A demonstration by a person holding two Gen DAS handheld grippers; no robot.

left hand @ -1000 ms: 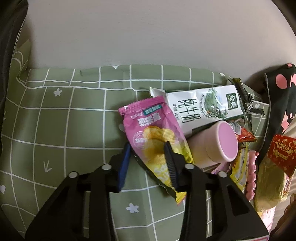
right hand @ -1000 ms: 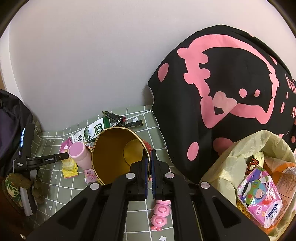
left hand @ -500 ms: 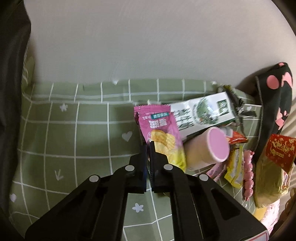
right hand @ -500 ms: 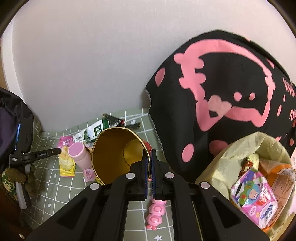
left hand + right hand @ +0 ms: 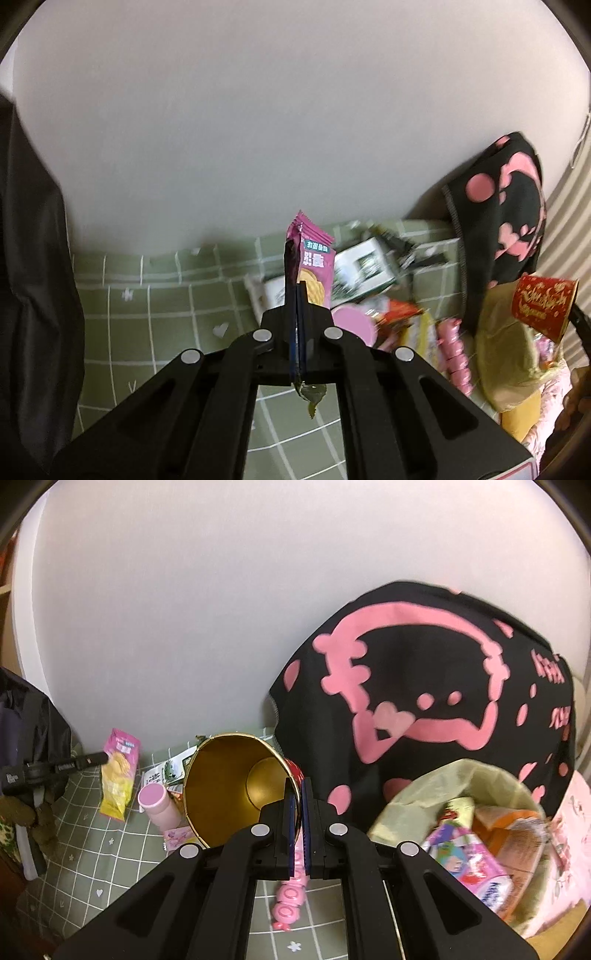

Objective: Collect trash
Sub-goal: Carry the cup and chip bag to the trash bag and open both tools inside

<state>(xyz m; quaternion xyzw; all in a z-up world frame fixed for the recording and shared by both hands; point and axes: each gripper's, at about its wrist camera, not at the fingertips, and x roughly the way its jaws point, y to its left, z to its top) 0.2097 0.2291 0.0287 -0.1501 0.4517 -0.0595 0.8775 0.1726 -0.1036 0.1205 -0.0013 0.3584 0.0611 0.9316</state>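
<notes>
My left gripper (image 5: 297, 291) is shut on a pink and yellow snack wrapper (image 5: 312, 258) and holds it up above the green checked cloth (image 5: 147, 314); the wrapper also shows hanging at the left of the right wrist view (image 5: 119, 771). My right gripper (image 5: 297, 794) is shut on the rim of a red can with a gold inside (image 5: 229, 779), held tilted above the cloth. The can also shows at the right of the left wrist view (image 5: 543, 308). A bin lined with a yellow bag (image 5: 461, 775) holds several wrappers at the right.
On the cloth lie a milk carton (image 5: 365, 273), a pink capped bottle (image 5: 157, 803), a red wrapper (image 5: 399, 317) and a pink bead toy (image 5: 290, 904). A black and pink cushion (image 5: 424, 686) leans on the wall. A dark bag (image 5: 33, 258) stands at the left.
My left gripper closed on the pink wrapper and lifted it off the cloth. My right gripper kept hold of the can and shifted slightly toward the bin.
</notes>
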